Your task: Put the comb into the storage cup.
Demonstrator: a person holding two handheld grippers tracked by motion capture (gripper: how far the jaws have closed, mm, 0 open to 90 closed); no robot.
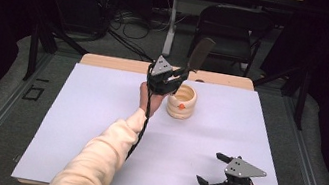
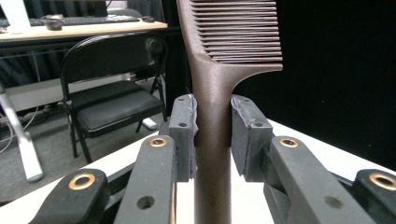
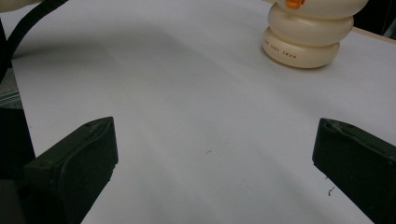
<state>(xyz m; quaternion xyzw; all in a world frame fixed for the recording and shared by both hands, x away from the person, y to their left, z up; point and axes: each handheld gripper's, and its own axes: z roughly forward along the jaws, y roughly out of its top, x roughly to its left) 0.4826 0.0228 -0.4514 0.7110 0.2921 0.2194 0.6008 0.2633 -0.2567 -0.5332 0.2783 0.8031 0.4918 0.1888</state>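
Observation:
A dark brown comb stands nearly upright above the table's far edge, teeth end up. My left gripper is shut on its handle, with both pads pressed against it. Just right of that gripper sits a cream, ribbed cup with an orange mark on its side; the cup also appears at the top of the right gripper view. My right gripper rests open near the table's front right corner, with bare white surface between its jaws.
A white sheet covers the table. Beyond the far edge stand a black folding chair and a white desk leg among floor cables. Dark floor surrounds the table on both sides.

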